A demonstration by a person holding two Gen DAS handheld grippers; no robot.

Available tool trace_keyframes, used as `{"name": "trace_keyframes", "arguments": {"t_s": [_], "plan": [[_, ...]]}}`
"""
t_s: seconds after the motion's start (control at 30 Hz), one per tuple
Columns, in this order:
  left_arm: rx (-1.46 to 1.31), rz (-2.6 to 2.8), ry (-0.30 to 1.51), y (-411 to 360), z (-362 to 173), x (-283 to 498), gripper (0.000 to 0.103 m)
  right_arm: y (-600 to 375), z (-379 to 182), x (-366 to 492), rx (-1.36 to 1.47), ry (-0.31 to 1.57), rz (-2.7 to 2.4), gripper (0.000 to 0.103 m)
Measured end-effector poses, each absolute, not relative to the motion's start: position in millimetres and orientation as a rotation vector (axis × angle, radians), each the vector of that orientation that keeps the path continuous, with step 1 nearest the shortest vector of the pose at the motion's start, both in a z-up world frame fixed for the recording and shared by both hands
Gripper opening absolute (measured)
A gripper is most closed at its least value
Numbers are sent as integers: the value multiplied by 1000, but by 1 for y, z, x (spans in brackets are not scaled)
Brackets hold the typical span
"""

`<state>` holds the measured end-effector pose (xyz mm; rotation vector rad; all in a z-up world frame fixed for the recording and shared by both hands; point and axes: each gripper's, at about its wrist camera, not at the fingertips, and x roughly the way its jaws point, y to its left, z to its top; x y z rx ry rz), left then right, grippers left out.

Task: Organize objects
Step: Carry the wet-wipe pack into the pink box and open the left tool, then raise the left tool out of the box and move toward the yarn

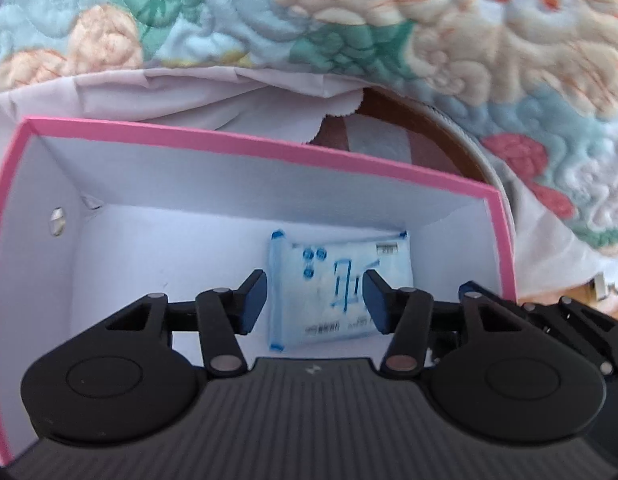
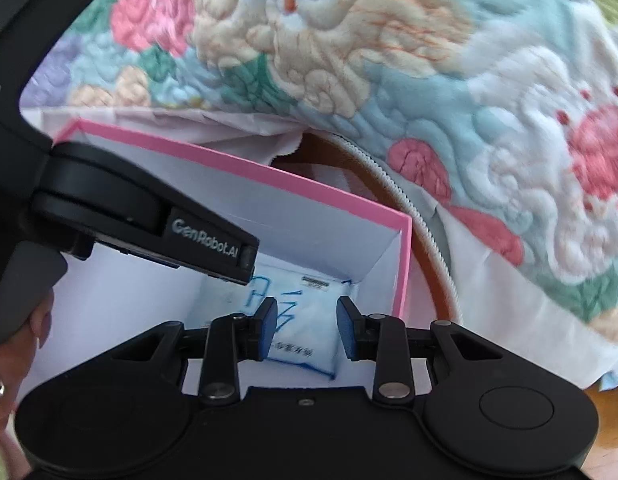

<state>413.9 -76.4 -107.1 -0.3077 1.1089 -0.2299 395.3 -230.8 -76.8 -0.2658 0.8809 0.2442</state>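
While the packet (image 1: 339,288) is lying flat on the box (image 1: 269,148) floor, I am hovering both grippers, left (image 1: 315,300) and right (image 2: 307,326), jaws apart and empty; next I should be lifting clear for another object.

Floral quilt (image 1: 489,40) bunched behind, white sheet (image 1: 89,92) under it; brown wood rim w/ zipper edge (image 2: 405,200) at right.

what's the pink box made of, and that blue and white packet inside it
Pink box: likely cardboard, matte; thin stiff walls, creased white inside corners.
Packet: seemingly soft plastic film, slightly glossy, with crimped ends and blue print; probably a tissue pack.
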Motion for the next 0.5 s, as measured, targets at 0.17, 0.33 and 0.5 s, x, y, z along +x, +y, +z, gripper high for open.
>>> {"name": "trace_keyframes", "arguments": {"t_s": [0.17, 0.33, 0.5], "plan": [[-268, -226, 1158, -66, -83, 390, 55, -240, -53, 379, -183, 904, 329, 40], [-264, -220, 1160, -47, -47, 362, 56, -241, -19, 362, -118, 903, 403, 45], [-165, -228, 1171, -31, 10, 320, 61, -240, 23, 335, -80, 901, 472, 50]]}}
